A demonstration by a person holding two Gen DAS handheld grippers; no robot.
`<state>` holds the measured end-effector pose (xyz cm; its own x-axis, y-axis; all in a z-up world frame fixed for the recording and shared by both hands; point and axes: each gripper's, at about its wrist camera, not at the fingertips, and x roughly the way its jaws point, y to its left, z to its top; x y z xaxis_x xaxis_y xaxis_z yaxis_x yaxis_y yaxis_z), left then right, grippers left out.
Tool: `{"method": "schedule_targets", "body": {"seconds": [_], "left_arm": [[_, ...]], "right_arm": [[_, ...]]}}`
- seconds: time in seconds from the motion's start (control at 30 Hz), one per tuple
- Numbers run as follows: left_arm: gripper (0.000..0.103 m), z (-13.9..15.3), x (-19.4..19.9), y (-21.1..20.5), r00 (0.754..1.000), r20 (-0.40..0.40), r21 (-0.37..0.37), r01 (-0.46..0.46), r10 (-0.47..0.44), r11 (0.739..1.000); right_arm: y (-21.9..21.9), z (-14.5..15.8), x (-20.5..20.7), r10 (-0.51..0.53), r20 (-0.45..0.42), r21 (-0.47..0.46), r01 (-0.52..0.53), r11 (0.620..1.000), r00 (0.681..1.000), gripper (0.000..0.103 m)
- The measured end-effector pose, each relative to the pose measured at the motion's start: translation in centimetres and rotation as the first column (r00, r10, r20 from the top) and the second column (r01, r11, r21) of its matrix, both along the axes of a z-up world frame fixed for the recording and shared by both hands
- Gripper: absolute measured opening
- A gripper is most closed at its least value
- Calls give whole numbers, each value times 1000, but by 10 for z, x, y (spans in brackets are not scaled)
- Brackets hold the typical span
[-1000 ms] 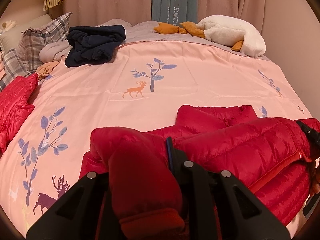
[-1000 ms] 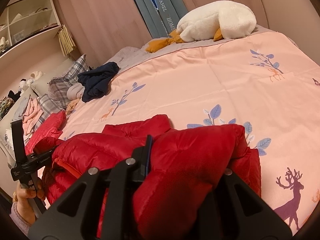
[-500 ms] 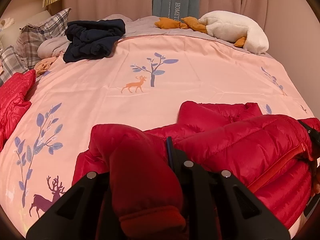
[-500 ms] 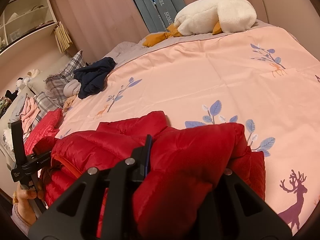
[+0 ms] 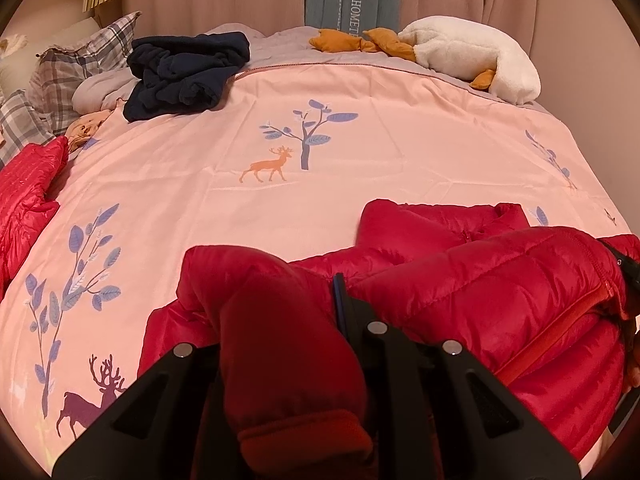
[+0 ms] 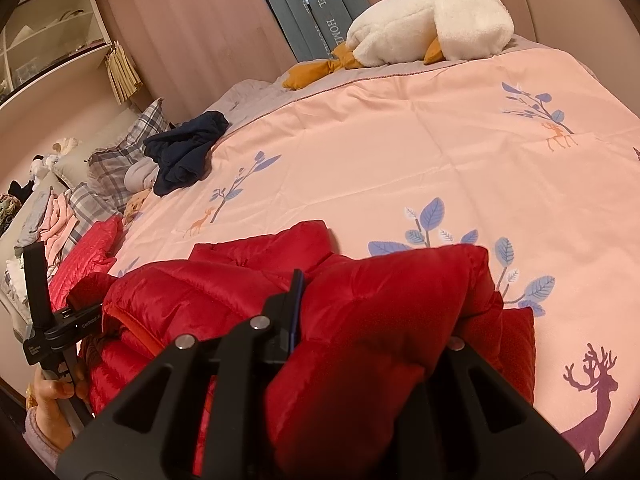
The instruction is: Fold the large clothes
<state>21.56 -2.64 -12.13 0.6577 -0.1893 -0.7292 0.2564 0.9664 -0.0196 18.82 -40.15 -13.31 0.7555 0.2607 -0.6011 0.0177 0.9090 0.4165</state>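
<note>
We see the red puffer jacket (image 5: 500, 292) lying on the near part of the pink bedspread, partly folded, its quilted, glossy shell bunched in thick horizontal ridges. We note an orange-red zipper tape running diagonally across its front, and the collar region rising as a flatter flap at the far edge. We find one sleeve doubled up at each side: in the left wrist view a sleeve with a ribbed cuff (image 5: 304, 444) runs toward the camera, and in the right wrist view the other sleeve (image 6: 380, 340) forms a rounded fold that stands above the jacket's body (image 6: 192, 300).
</note>
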Motion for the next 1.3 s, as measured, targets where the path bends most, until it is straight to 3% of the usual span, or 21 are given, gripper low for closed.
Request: {"method": "schedule_targets", "body": {"seconds": [1.3], "left_arm": [[17,-10,24,-8,997,-75,28,5,-3,1000]], "right_arm": [[-6,-7,21,-5,-75,30,7,1000,997,15]]}}
